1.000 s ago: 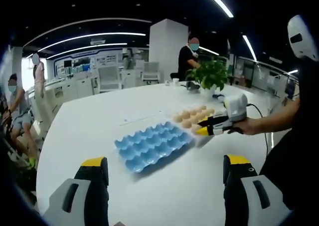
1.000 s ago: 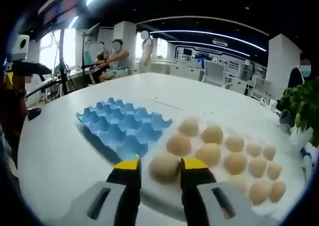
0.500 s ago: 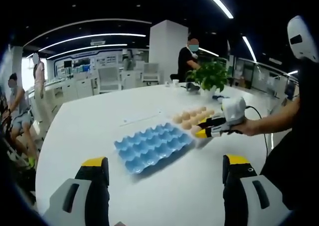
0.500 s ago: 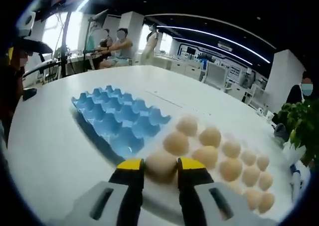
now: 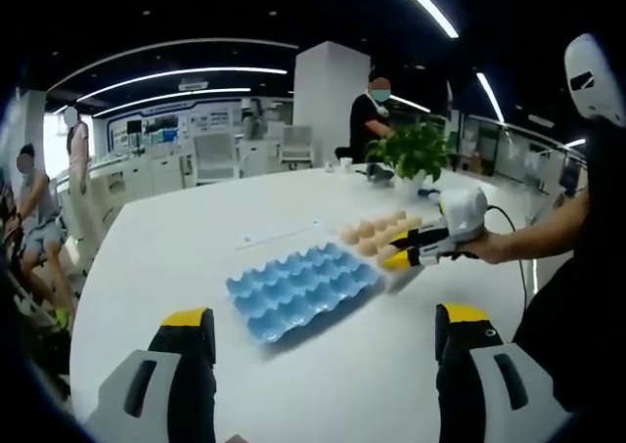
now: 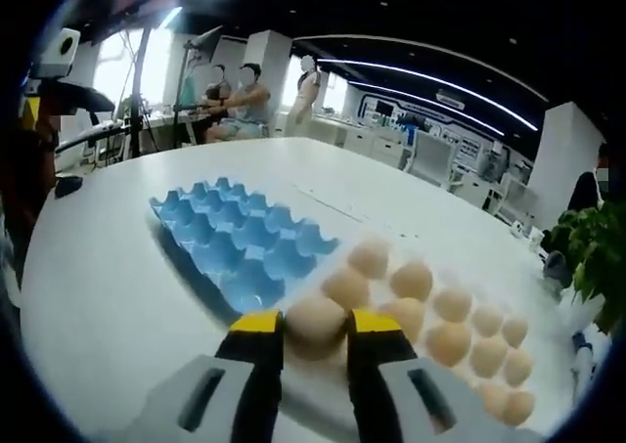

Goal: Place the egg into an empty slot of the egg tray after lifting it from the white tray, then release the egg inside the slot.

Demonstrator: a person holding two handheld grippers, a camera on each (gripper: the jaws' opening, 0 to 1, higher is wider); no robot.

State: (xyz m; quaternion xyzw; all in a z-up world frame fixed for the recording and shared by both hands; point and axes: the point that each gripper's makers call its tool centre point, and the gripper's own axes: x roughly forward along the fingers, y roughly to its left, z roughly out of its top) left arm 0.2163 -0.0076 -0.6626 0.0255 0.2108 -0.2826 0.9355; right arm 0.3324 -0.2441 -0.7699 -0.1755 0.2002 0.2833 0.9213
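The right gripper is clenched on one egg, the yellow-tipped jaws pressing its two flanks so that the load sits across the widest part of the shell rather than on an end; this appears to limit slip and point stress. The egg rides just above the near row of the white tray, which carries the remaining eggs in loose rows with nothing visible to fix them in place. The blue egg tray lies directly beside the white tray, their edges touching or nearly so, which keeps the transfer path short. Every slot of the blue egg tray that is visible is empty, so the nearest slot is a reasonable target. In the left gripper view, the left gripper is released, jaws wide apart and holding nothing, positioned over the near part of the white desk, well apart from both trays; it takes no part in the grasp. The same view shows the right gripper at the corner of the white tray nearest the blue egg tray. The placement step is judged not yet done; lowering into a slot remains.
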